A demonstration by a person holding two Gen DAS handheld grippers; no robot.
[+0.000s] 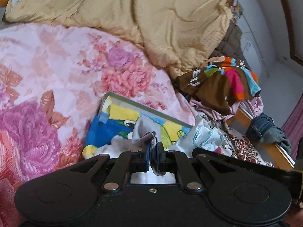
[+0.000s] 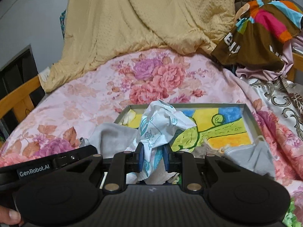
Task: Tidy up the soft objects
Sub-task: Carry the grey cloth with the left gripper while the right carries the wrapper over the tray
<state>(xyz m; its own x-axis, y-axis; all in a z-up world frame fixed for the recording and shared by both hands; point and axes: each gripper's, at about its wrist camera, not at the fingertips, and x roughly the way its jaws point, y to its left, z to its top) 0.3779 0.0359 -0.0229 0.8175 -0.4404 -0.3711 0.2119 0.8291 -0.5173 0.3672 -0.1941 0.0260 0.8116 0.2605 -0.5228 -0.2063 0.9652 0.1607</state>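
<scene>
A shallow grey tray lined with a blue, yellow and green towel lies on the pink floral blanket. My left gripper is shut on a grey cloth at the tray's near edge. My right gripper is shut on a crumpled white cloth with teal print, held above the tray. The grey cloth also shows in the right wrist view, spread under the white one. The white cloth shows in the left wrist view to the right.
A tan quilt is heaped at the back of the bed. A brown multicoloured garment and pale purple cloth lie at the right. Jeans hang over the wooden bed rail. A brocade fabric lies right.
</scene>
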